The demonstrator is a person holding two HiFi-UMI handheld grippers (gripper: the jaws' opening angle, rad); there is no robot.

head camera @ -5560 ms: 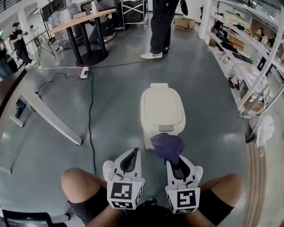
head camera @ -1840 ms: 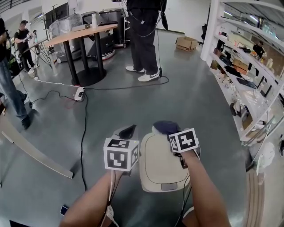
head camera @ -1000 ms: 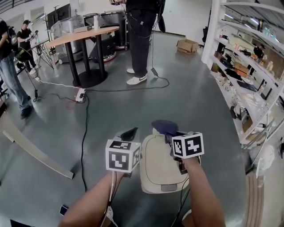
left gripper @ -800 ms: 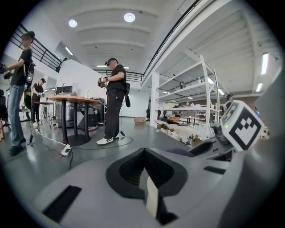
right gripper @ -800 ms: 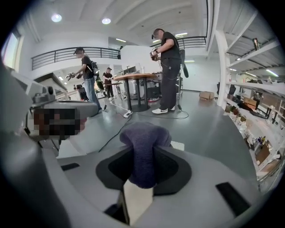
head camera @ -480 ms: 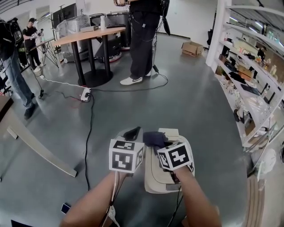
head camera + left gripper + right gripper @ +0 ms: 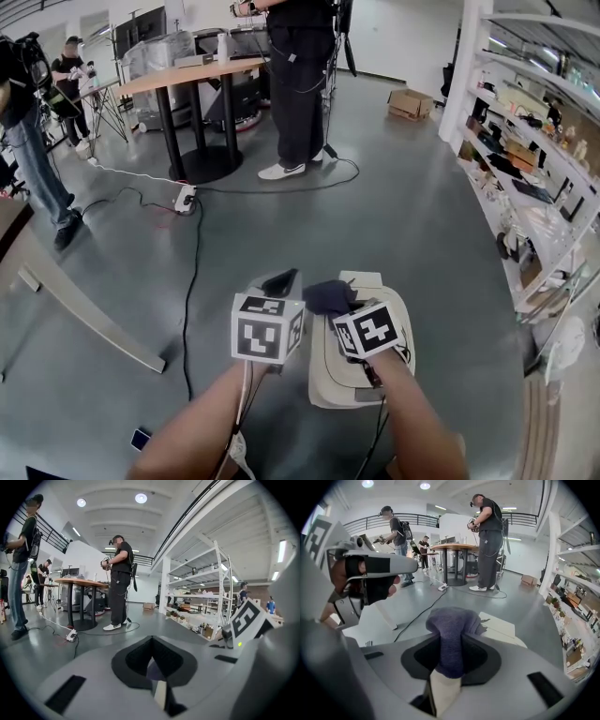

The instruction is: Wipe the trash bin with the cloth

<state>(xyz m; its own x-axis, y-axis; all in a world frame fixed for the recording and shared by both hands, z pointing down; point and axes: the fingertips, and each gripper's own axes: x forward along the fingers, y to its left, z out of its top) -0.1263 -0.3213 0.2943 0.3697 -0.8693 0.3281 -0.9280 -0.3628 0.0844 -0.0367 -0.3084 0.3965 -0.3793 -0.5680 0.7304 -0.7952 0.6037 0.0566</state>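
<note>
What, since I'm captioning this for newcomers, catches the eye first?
At bottom centre, the right gripper holds a purple cloth over the far edge of the cream bin; the left gripper, shut, hovers beside. Behind them, a person in black stands by a round table.

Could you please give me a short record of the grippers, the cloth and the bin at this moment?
left gripper: shut, empty, left of the trash bin
right gripper: shut on the cloth
cloth: purple, bunched, over the bin's far left edge; contact unclear
trash bin: cream, lid closed, on the floor
</note>
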